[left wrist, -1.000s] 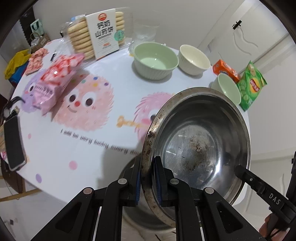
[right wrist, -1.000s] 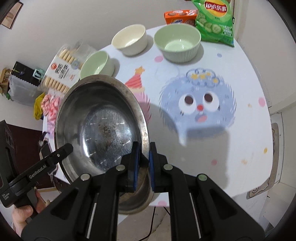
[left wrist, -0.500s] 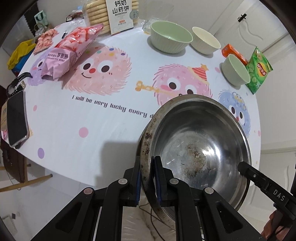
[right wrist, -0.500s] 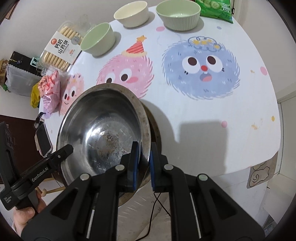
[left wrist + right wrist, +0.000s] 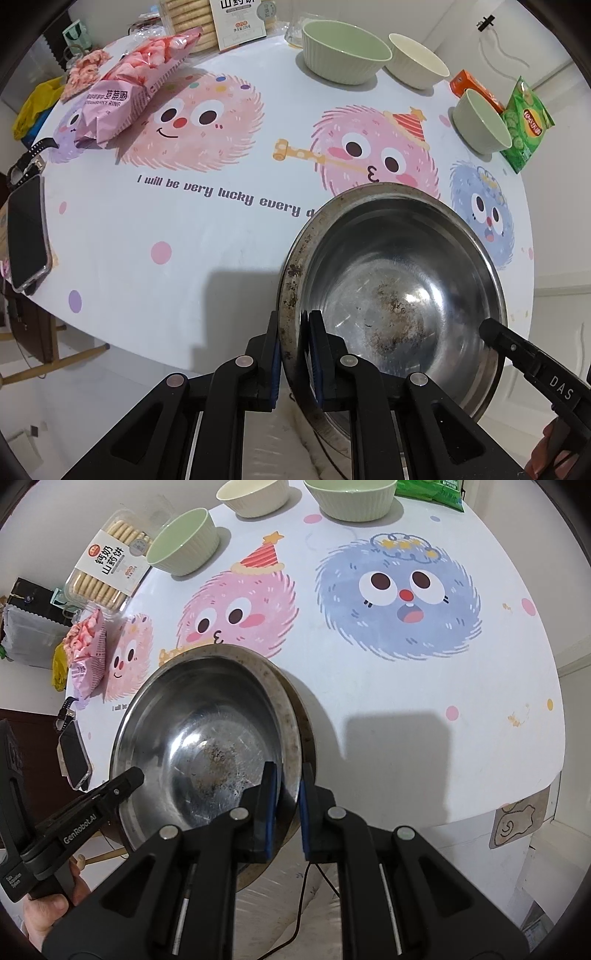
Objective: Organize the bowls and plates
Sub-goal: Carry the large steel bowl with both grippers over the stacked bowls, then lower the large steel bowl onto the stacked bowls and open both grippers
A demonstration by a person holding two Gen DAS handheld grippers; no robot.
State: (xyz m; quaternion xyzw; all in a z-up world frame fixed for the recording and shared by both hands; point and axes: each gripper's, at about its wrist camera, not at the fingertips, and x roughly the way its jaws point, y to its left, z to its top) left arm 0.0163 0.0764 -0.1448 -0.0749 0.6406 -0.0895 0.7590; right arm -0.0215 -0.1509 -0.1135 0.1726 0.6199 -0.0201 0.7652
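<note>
Over table edge, steel bowl (image 5: 399, 291) mouth-up, slightly tilted, both tongs clamping rim

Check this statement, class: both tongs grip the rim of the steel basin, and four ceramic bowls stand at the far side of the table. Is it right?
One detail is wrong: there are three ceramic bowls, not four: a large green bowl, a cream bowl and a small green bowl, as the left wrist view shows. Both the left tongs and right tongs do grip the steel basin.

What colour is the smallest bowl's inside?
Pale green; the small bowl shows it best in the right wrist view.
</note>
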